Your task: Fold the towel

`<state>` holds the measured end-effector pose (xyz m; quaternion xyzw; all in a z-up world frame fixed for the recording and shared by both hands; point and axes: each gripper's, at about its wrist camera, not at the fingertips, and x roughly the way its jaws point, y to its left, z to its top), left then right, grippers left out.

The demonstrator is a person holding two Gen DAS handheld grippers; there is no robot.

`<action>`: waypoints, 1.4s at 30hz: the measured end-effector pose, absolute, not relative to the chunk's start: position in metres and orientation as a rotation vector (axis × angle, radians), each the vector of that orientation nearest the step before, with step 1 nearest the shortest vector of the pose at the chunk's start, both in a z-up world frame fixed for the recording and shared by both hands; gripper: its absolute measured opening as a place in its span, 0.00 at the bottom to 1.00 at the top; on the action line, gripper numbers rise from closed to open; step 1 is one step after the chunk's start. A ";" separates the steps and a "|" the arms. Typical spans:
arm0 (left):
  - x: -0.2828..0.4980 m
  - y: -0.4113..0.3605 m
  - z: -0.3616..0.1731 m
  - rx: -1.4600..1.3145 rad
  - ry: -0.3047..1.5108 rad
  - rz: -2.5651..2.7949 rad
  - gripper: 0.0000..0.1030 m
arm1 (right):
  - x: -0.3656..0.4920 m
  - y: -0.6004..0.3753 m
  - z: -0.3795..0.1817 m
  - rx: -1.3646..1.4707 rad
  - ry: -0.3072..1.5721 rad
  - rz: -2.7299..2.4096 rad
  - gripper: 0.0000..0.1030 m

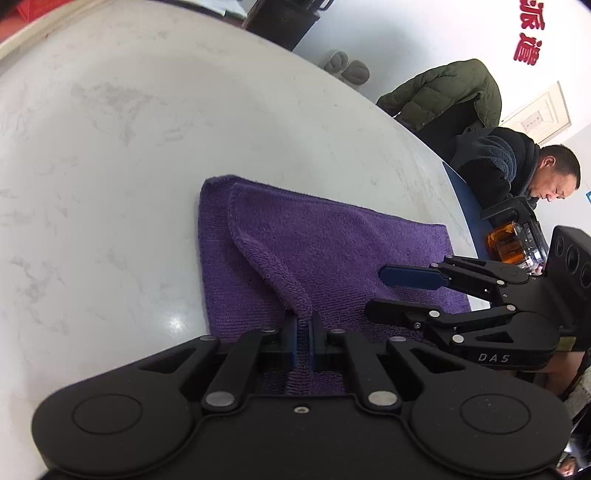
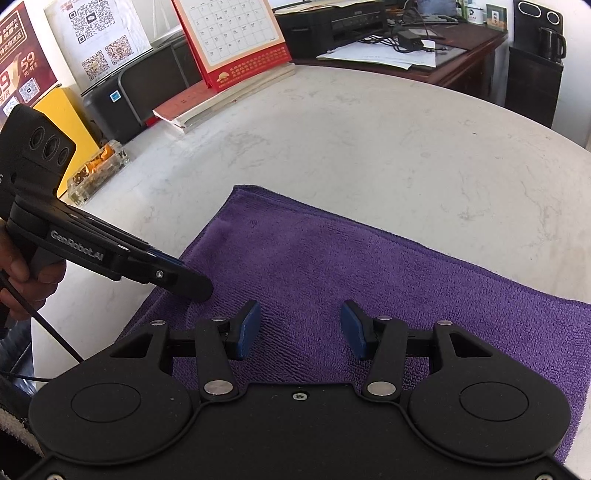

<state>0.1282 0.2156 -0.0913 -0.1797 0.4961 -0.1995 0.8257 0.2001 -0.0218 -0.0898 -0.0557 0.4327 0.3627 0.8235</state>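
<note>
Two grippers over one purple microfiber towel (image 1: 295, 236) on the marble table (image 1: 110, 147).
Left gripper (image 1: 303, 328) pinches a towel fold at 6 o'clock; right gripper (image 2: 301, 326) gapes wide.

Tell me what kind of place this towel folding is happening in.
Probably a small office or shop counter, not a home. On the pale table beyond the purple towel stand a desk calendar and a printer, with QR-code posters on the wall.

The right tongs (image 1: 376, 291) read "DAS"; the left tongs (image 2: 199, 288) read "GenRobot.AI".
</note>
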 end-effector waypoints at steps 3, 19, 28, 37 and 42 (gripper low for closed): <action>0.120 0.206 -0.082 -0.273 0.988 -0.471 0.04 | 0.207 -0.026 -0.080 -0.099 0.910 0.783 0.47; 0.099 0.169 -0.078 0.021 0.889 -0.613 0.04 | 0.285 0.085 -0.044 -0.549 0.792 1.084 0.17; 0.112 0.171 -0.086 -0.008 0.947 -0.597 0.05 | 0.282 0.127 -0.069 -0.748 0.905 1.242 0.17; 0.122 0.176 -0.093 -0.044 0.973 -0.549 0.05 | 0.290 0.145 -0.072 -0.774 0.979 1.272 0.13; 0.122 0.183 -0.090 -0.062 0.954 -0.518 0.03 | 0.299 0.142 -0.070 -0.748 1.018 1.255 0.11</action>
